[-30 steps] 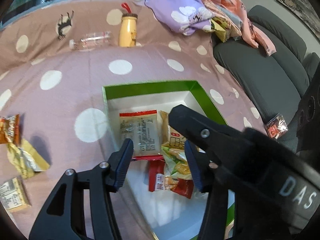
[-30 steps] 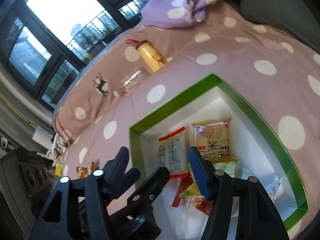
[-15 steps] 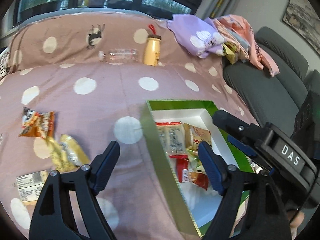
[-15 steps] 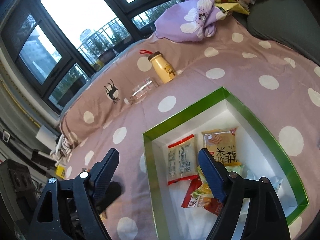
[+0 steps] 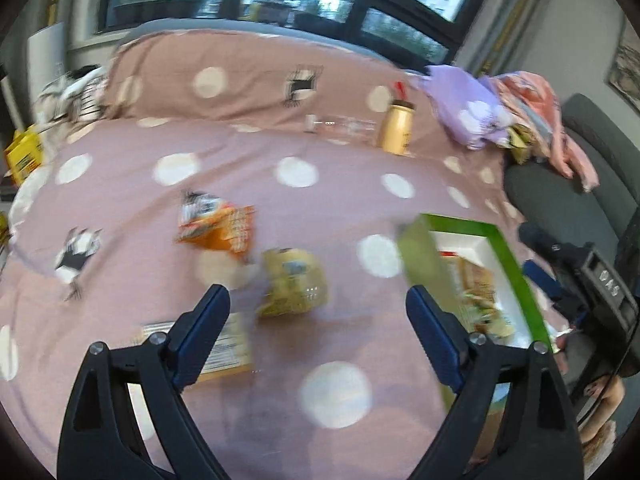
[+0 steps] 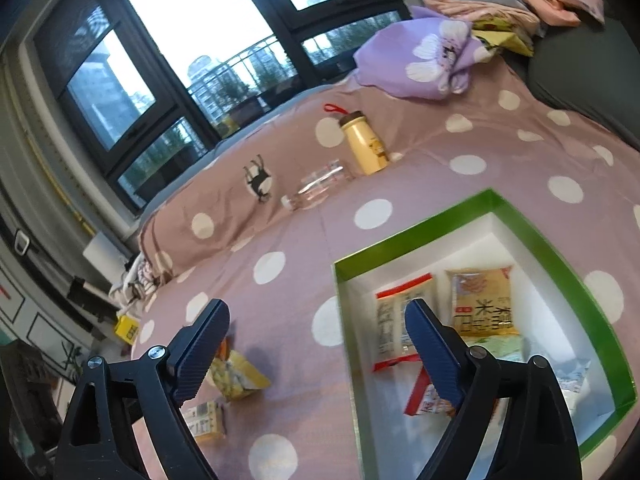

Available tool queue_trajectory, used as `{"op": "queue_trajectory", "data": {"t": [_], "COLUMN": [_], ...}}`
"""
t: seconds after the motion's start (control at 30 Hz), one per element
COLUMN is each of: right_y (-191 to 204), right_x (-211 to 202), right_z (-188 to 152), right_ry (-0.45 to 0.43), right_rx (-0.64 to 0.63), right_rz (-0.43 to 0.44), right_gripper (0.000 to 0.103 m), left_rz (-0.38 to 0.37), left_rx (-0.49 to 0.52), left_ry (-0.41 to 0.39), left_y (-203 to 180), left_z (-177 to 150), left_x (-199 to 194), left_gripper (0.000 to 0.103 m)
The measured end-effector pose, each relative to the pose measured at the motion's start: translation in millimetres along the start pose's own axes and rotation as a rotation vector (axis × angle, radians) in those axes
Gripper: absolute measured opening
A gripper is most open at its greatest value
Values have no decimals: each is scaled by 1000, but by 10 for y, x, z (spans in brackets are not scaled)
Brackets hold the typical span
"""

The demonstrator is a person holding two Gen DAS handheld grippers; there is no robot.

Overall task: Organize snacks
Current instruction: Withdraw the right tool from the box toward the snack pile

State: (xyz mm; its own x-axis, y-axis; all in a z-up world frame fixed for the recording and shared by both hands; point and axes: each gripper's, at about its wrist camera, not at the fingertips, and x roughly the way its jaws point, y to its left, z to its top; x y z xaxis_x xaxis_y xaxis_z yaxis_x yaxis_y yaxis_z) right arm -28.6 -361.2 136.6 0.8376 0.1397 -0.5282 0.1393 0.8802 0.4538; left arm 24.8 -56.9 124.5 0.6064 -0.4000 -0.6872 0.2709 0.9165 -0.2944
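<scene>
Box, green-rimmed: several packets inside. Left of box: three loose packets. One yellow bottle. Left gripper, right gripper: jaws just widened, both released, empty.

Daylight from the windows glares white; left wrist view motion-blurred, edges fisheye-bent.

Cover: mauve, white polka dots. Box: green rim, white inside. Bottle: yellow. Far cloth: lilac, white flowers.
</scene>
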Motion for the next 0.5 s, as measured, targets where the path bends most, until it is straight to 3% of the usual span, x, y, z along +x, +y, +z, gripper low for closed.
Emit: {"op": "queue_trajectory", "data": {"t": [0.27, 0.5], "right_y": [293, 470], "right_x": [166, 259], "right_z": [-156, -316], "right_ry": [44, 103], "right_rx": [-83, -144], "right_rz": [25, 38], "right_gripper": [90, 90], "left_rz": [102, 108], "left_rx": [-125, -218], "left_ry": [12, 29], "left_y": [683, 966], "left_z": [-187, -200], "left_x": [-58, -59], "left_gripper": [90, 90]}}
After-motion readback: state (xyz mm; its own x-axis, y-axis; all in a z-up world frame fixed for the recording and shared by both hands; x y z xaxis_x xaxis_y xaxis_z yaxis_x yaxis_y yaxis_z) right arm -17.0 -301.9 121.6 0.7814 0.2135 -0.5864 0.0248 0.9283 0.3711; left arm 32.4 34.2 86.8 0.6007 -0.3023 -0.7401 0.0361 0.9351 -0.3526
